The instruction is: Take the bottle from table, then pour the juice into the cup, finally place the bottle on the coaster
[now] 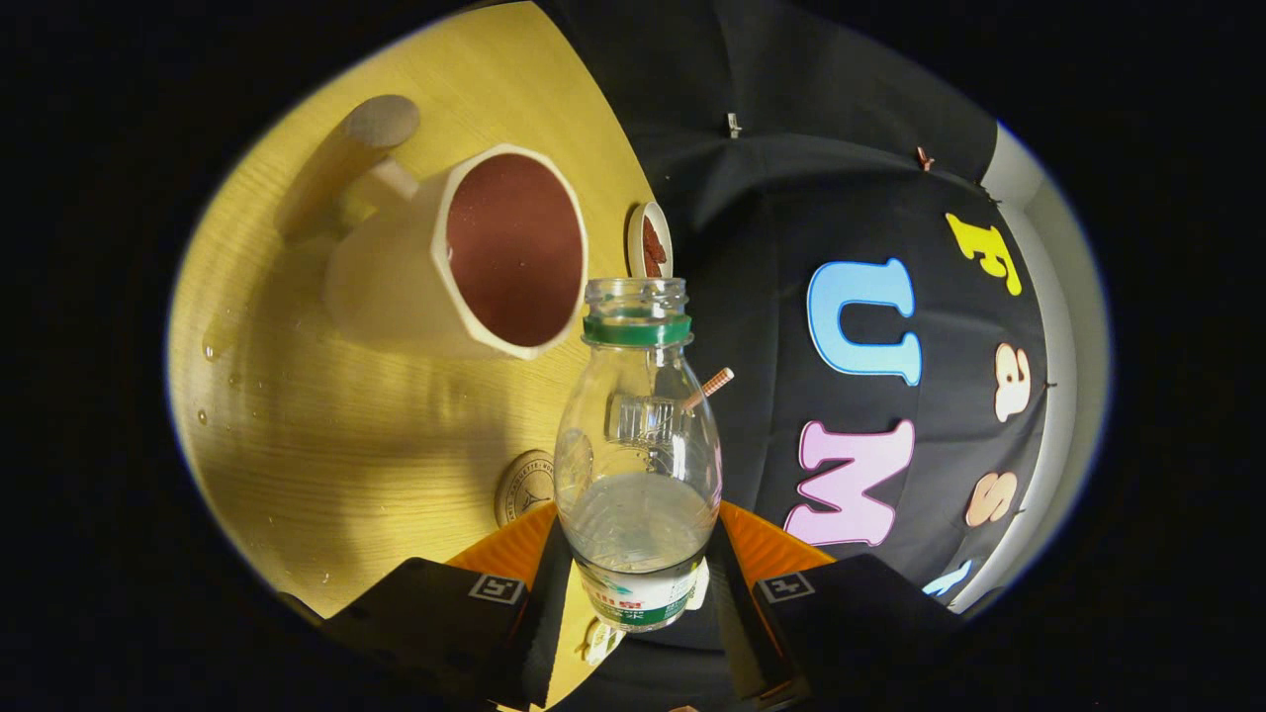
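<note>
A clear plastic bottle (638, 445) with a green neck ring and no cap sits between my fingers, and my gripper (633, 588) is shut on its labelled lower part. Clear liquid fills roughly its lower third. The whole view is rolled, so the wooden table (326, 445) stands on edge beside the bottle. Beyond the bottle's mouth is a cream cup (475, 257) with a red-brown inside and a handle; the mouth is close to the cup's rim, and I see no stream. A round wooden coaster (522, 485) lies on the table right beside the bottle, partly hidden behind it.
A small round dish (650, 240) with something brown in it lies past the cup near the table's edge. A few water drops (213, 348) dot the table. A striped straw-like stick (714, 383) shows just behind the bottle's shoulder. The black booth wall is beyond.
</note>
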### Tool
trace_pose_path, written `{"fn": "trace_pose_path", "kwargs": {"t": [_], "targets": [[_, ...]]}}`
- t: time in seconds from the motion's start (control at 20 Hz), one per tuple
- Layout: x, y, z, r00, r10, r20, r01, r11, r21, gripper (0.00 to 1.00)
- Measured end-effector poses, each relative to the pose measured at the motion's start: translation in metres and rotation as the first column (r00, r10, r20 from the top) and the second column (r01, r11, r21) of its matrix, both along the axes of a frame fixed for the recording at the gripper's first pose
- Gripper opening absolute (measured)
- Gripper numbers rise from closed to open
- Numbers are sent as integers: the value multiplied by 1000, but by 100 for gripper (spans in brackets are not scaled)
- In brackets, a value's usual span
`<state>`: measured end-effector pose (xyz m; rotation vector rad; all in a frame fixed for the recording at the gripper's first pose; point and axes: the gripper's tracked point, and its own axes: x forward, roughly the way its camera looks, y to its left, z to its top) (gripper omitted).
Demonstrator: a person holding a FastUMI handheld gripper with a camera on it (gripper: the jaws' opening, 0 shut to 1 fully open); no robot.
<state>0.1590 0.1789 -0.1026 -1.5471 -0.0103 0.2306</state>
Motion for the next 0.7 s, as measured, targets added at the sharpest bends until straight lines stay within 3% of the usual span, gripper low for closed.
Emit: {"fn": "trace_pose_path", "kwargs": {"t": [0.7], "targets": [[19,11,14,996,91,3,-89,978,-187,70]]}}
